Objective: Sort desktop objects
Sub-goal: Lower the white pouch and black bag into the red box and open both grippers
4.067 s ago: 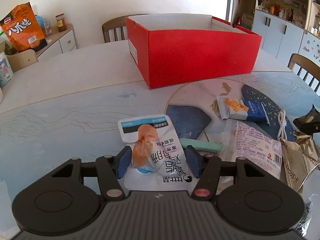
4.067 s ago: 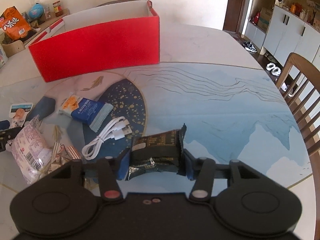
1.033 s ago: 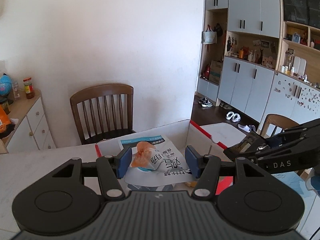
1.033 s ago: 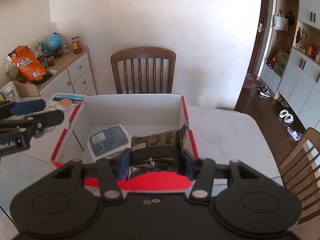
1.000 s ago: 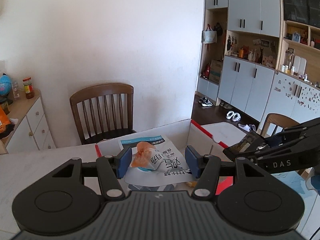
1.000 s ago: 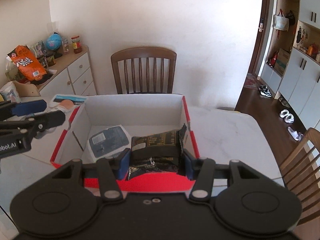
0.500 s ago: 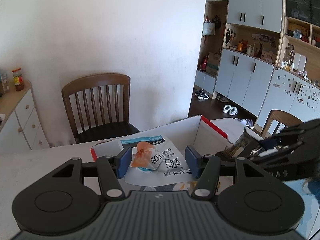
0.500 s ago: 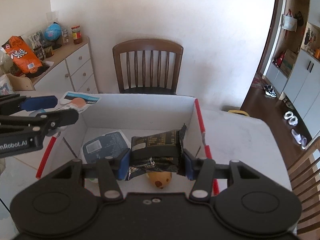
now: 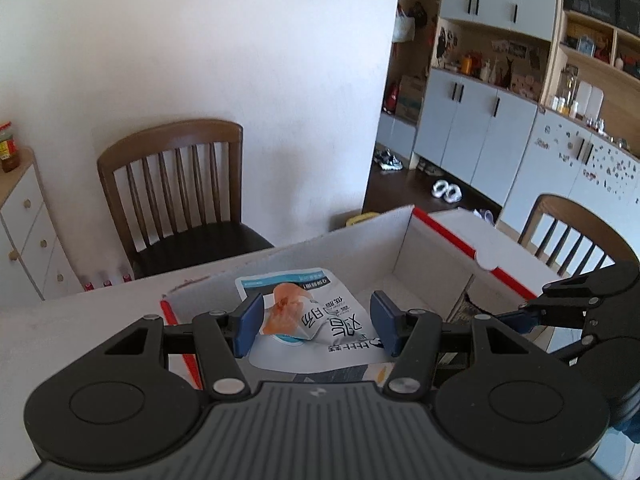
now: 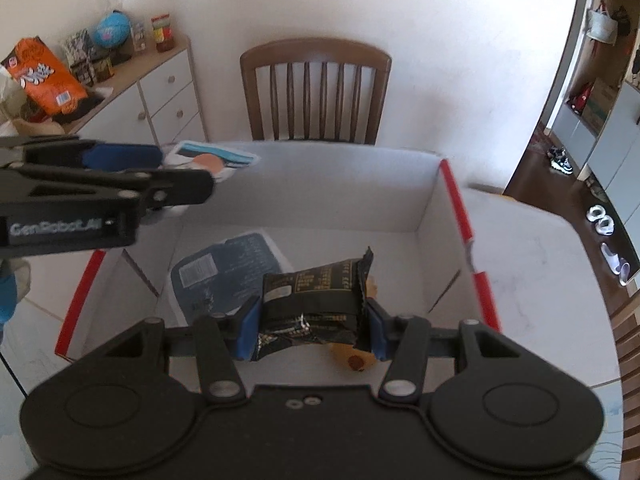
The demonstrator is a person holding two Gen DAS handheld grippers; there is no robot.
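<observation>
My left gripper (image 9: 316, 326) is shut on a white and blue snack pouch (image 9: 316, 312) and holds it over the left end of the red shoebox (image 9: 444, 228). My right gripper (image 10: 312, 330) is shut on a black foil snack packet (image 10: 316, 304) and holds it over the open red shoebox (image 10: 460, 216). Inside the box lie a blue and white pouch (image 10: 224, 272) and a small yellow item (image 10: 352, 360). The left gripper (image 10: 132, 188) with its pouch (image 10: 212, 160) shows at the left of the right wrist view. The right gripper (image 9: 568, 312) shows at the right of the left wrist view.
A wooden chair (image 10: 316, 88) stands behind the table beyond the box. A white sideboard (image 10: 160, 96) with an orange snack bag (image 10: 44, 76) is at the back left. Another chair (image 9: 576, 232) stands at the right. Grey cabinets (image 9: 480, 128) line the far wall.
Both grippers have moved forward and lower over the box, each still holding its packet. The left gripper has swung closer to the box's left wall.
</observation>
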